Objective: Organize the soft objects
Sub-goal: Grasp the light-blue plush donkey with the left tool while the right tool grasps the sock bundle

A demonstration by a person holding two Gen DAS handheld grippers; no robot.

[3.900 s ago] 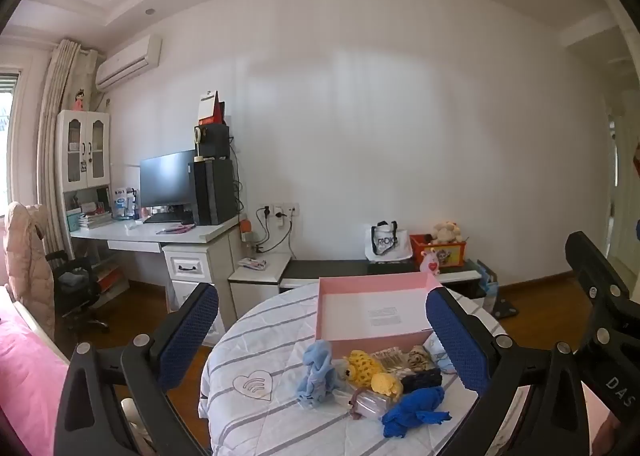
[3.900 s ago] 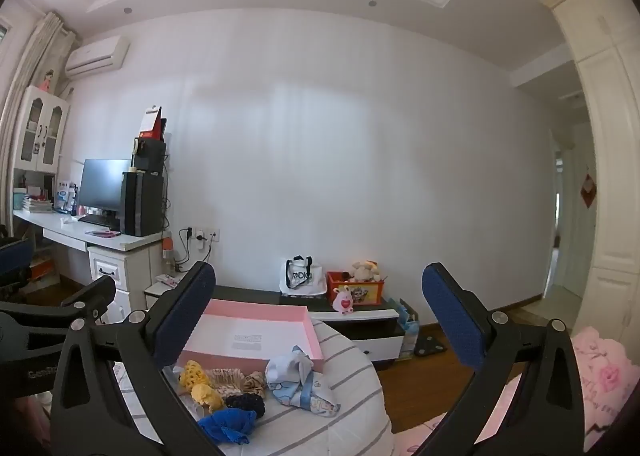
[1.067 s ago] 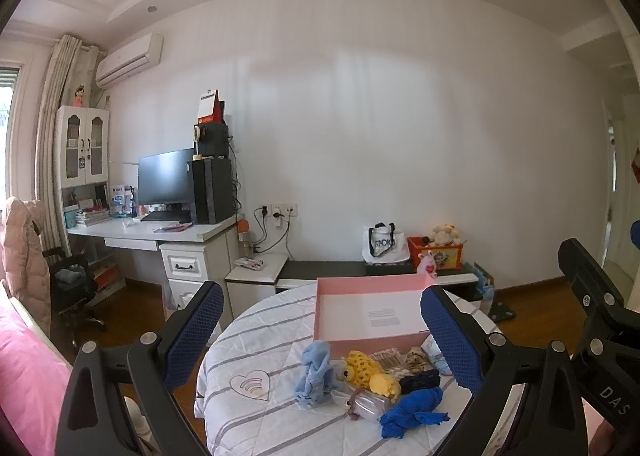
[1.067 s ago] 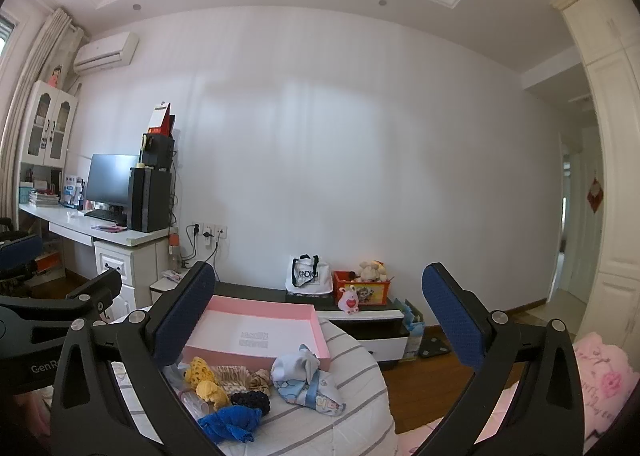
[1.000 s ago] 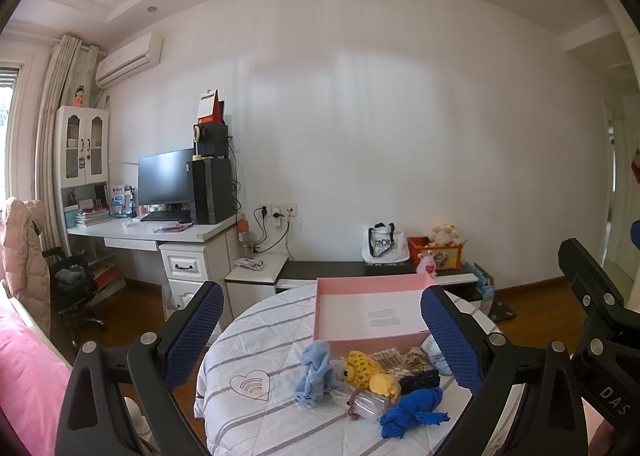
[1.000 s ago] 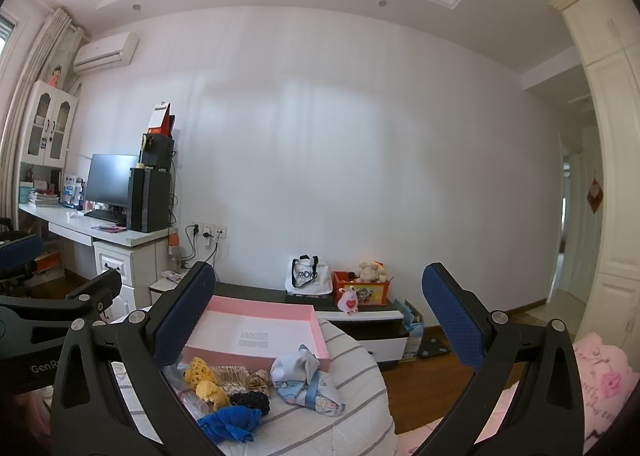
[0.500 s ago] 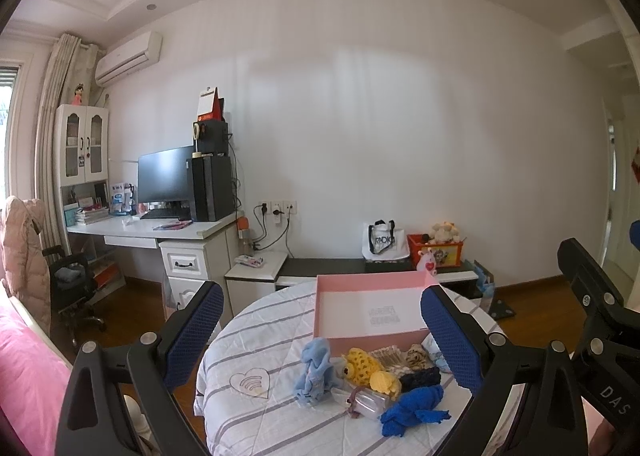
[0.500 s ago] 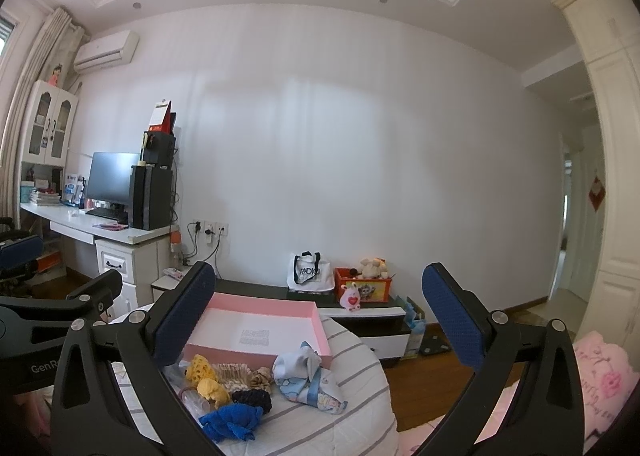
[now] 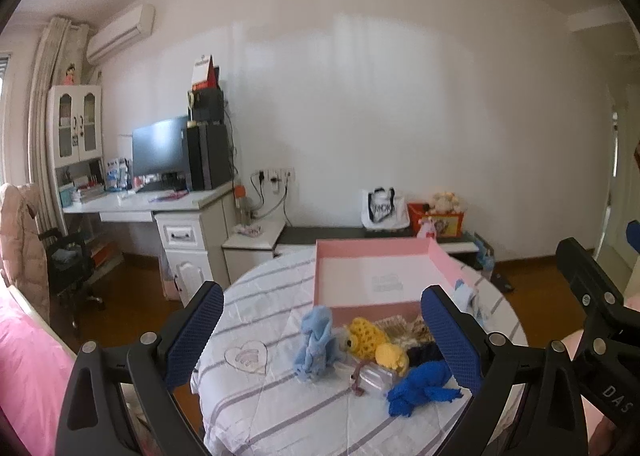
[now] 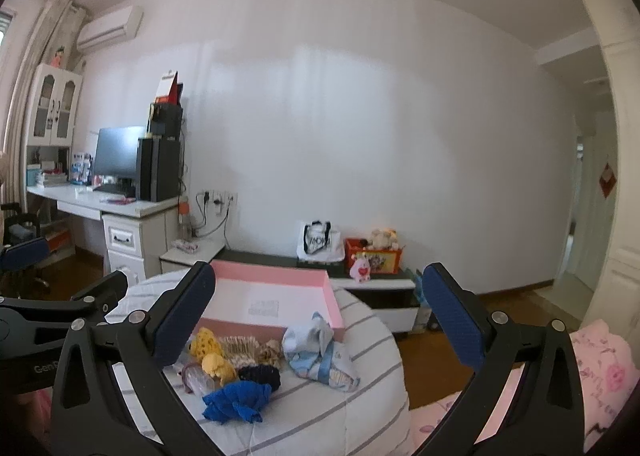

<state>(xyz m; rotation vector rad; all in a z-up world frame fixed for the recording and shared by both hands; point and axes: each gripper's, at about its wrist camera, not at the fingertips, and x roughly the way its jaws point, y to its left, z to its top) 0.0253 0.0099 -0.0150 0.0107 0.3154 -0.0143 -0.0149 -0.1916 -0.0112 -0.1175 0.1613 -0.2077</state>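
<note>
A round table with a striped white cloth (image 9: 256,396) holds an empty pink box (image 9: 376,276) and a pile of soft items in front of it: a light blue cloth (image 9: 316,340), a yellow crochet toy (image 9: 372,340), a dark blue cloth (image 9: 420,384) and a pale printed cloth (image 10: 316,348). The box (image 10: 272,296), yellow toy (image 10: 208,348) and dark blue cloth (image 10: 236,400) also show in the right wrist view. My left gripper (image 9: 324,340) is open and empty, held above the pile's near side. My right gripper (image 10: 320,328) is open and empty, to the right.
A white desk (image 9: 160,204) with a monitor stands at the back left. A low cabinet (image 9: 360,236) along the wall carries a white bag and a red toy box. A pink bed (image 9: 24,376) lies at the left and a flowered pink cover (image 10: 600,376) at the right.
Both grippers have tilted slightly down and moved a little closer to the table. Their jaws stay open. Nothing on the table has moved.
</note>
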